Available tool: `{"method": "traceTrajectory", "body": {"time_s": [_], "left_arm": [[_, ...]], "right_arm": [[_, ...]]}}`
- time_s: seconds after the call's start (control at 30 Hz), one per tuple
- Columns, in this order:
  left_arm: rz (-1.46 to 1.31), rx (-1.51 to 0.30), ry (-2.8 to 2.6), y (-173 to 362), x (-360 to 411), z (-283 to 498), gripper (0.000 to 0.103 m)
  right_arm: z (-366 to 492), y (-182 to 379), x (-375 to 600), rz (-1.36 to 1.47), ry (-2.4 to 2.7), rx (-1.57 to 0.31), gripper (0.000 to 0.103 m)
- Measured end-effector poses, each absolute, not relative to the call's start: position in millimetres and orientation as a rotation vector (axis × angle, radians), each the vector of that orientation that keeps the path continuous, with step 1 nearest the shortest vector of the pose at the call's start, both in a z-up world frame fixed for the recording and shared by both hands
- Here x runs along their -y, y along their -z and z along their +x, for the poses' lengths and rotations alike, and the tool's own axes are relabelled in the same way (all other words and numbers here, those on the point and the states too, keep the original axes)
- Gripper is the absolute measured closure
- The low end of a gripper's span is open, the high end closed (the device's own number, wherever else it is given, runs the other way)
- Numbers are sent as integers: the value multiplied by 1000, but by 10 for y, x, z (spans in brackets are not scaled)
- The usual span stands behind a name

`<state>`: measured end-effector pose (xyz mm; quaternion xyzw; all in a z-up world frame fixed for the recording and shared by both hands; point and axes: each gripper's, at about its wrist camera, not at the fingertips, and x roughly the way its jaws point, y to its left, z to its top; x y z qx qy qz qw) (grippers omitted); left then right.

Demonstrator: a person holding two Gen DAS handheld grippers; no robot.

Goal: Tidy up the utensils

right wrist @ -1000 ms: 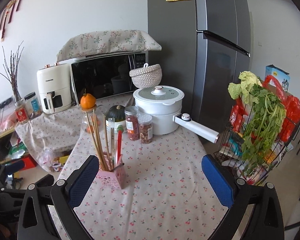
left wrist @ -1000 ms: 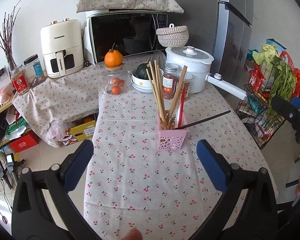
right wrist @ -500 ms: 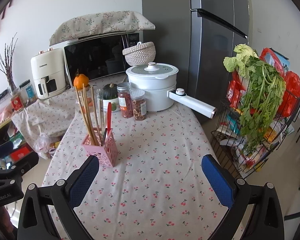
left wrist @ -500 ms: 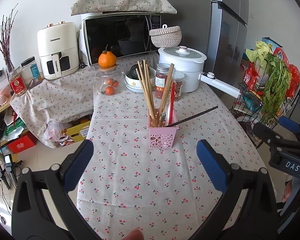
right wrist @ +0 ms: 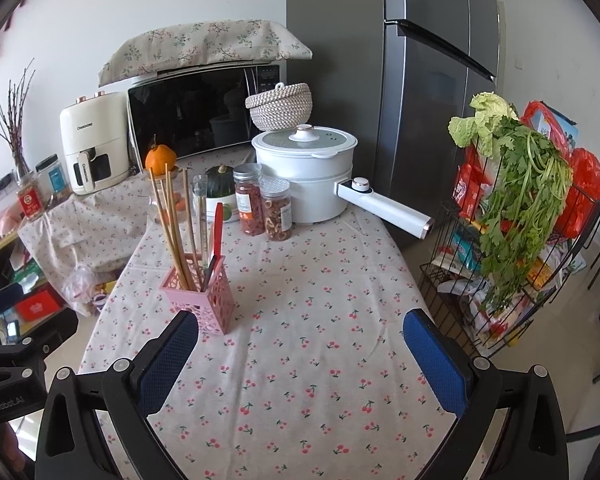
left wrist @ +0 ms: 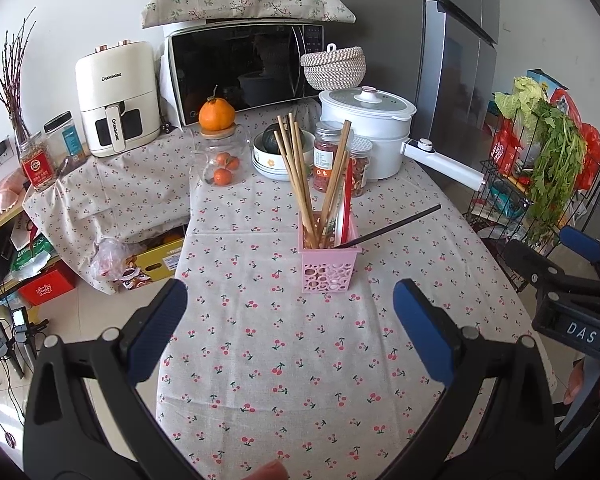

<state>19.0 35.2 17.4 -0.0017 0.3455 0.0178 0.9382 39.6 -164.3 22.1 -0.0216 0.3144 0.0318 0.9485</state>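
Note:
A pink perforated utensil holder [left wrist: 329,267] stands mid-table on the cherry-print cloth; it also shows in the right wrist view [right wrist: 204,300]. It holds several wooden chopsticks [left wrist: 298,176], a red utensil [right wrist: 218,227] and a black chopstick [left wrist: 392,226] leaning out to the right. My left gripper [left wrist: 290,332] is open and empty, held back from the holder. My right gripper [right wrist: 300,354] is open and empty, to the right of the holder and nearer than it. The right gripper also shows at the right edge of the left wrist view [left wrist: 568,280].
A white pot [left wrist: 366,128] with a long handle [right wrist: 384,208], two spice jars [right wrist: 262,208], a bowl [left wrist: 274,156], a glass jar topped by an orange [left wrist: 217,148], a microwave [left wrist: 244,68] and an air fryer [left wrist: 118,98] stand at the back. A wire rack of greens [right wrist: 516,232] stands right of the table.
Both grippers have pulled back from the holder and risen, so more tablecloth shows. The right gripper has moved away to the right. Both stay open.

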Motion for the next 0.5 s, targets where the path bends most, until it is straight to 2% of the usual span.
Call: {"method": "traceTrajectory", "body": {"time_s": [0.5], "left_arm": [[-14,-729,-32,-139,-344,204,1]], "right_arm": [[408,-191,1656,-38,-66,-647,0]]}}
